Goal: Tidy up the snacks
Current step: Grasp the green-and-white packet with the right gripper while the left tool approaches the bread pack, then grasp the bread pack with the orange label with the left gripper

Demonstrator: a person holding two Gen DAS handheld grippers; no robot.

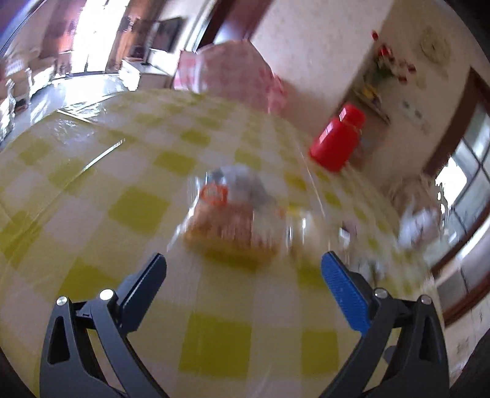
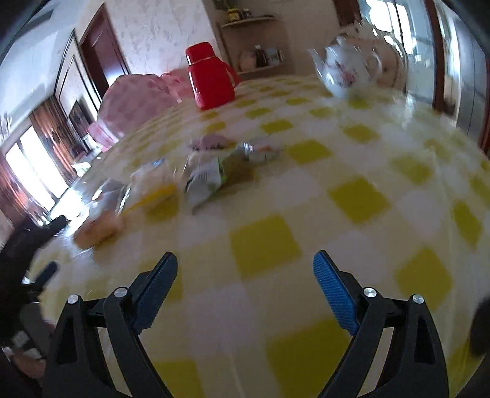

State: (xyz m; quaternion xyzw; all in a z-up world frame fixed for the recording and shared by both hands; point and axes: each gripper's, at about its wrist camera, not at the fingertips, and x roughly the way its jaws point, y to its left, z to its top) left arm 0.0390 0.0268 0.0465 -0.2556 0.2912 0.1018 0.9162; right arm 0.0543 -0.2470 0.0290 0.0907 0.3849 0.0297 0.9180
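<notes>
Yellow-and-white checked tabletop (image 2: 361, 196), blurred snack packets (image 2: 214, 171) clustered mid-table, orange-labelled snack pack (image 1: 232, 220) just ahead of left gripper (image 1: 243, 269), red flask (image 2: 209, 76), floral teapot (image 2: 349, 70), pink cover (image 1: 226, 70), wall shelf (image 2: 248, 21), bright window, right gripper (image 2: 245, 269), both sets of fingers spread wide, empty.

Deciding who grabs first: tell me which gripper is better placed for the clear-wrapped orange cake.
Left gripper: open, cake straight ahead. Right gripper faces bare tablecloth.

One red flask (image 2: 210, 78), one white teapot (image 2: 349, 70), one pink cover (image 2: 137, 95), and about five blurred snack packets (image 2: 205, 180) ahead of the right hand-held gripper (image 2: 245, 272).
</notes>
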